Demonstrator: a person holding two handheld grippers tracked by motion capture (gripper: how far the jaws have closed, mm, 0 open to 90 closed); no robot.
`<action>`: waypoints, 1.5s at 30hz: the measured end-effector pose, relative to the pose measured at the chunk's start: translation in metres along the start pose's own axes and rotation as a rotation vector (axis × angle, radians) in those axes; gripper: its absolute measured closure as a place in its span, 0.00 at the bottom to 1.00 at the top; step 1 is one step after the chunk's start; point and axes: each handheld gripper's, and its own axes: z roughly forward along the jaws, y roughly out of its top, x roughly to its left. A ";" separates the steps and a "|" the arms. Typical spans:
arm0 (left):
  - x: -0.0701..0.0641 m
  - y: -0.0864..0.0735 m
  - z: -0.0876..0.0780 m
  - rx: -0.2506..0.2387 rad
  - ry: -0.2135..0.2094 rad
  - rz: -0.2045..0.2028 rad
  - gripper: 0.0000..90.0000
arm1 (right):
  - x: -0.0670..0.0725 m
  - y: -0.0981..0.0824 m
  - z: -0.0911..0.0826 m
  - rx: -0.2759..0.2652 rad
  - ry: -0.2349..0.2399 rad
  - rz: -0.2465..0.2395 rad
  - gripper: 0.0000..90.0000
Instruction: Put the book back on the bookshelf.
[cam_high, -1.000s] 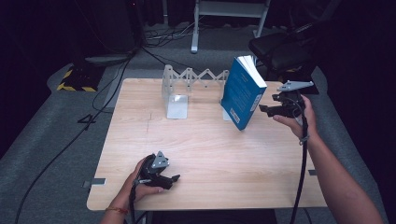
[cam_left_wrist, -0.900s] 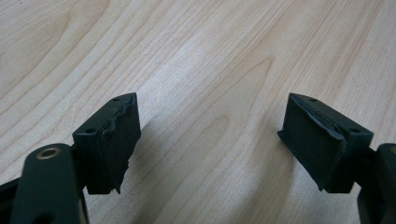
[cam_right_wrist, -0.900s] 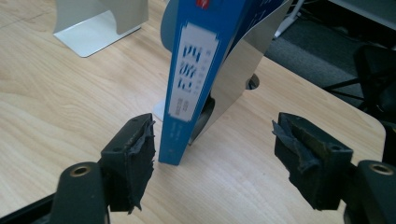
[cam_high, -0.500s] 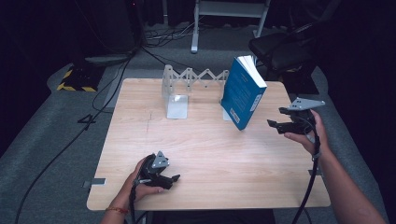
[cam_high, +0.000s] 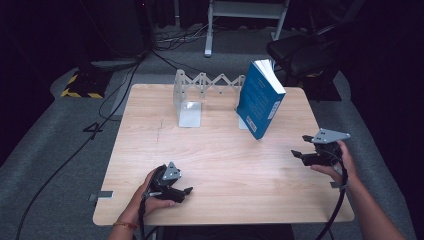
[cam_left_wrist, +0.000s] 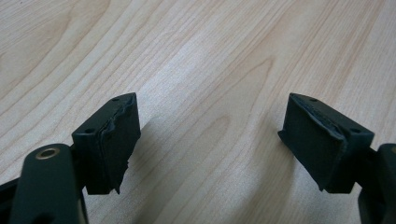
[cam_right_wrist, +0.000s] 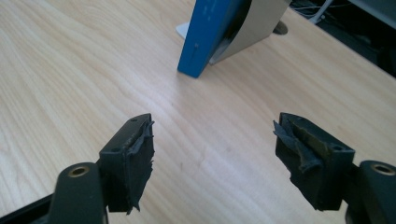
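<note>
A blue book (cam_high: 260, 99) stands tilted on the wooden table (cam_high: 220, 150), leaning against the right end of a white expanding book rack (cam_high: 200, 95). The book (cam_right_wrist: 210, 32) also shows ahead in the right gripper view, propped on a metal end plate (cam_right_wrist: 259, 28). My right gripper (cam_high: 300, 155) is open near the table's right edge, well in front of the book, with nothing between its jaws. My left gripper (cam_high: 186, 192) rests open near the front edge, low over bare wood (cam_left_wrist: 210, 93).
A black chair (cam_high: 310, 52) stands behind the table at the right. Cables (cam_high: 125, 85) run over the grey floor at the left, next to a yellow-and-black striped block (cam_high: 82, 85). A cable trails from each gripper toward the front.
My right gripper has moved away from the book, toward the front and right of the table. The book stays leaning on the rack. The left gripper has not moved.
</note>
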 end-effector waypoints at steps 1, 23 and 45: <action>0.000 0.000 0.000 0.000 0.000 0.000 0.22 | 0.001 -0.005 0.000 -0.001 0.002 0.002 0.31; 0.001 0.000 0.000 0.001 -0.004 0.006 0.22 | 0.009 -0.112 -0.017 0.028 0.059 0.203 0.29; 0.001 0.000 0.000 0.002 0.001 0.004 0.22 | 0.010 -0.124 -0.017 0.040 0.035 0.240 0.26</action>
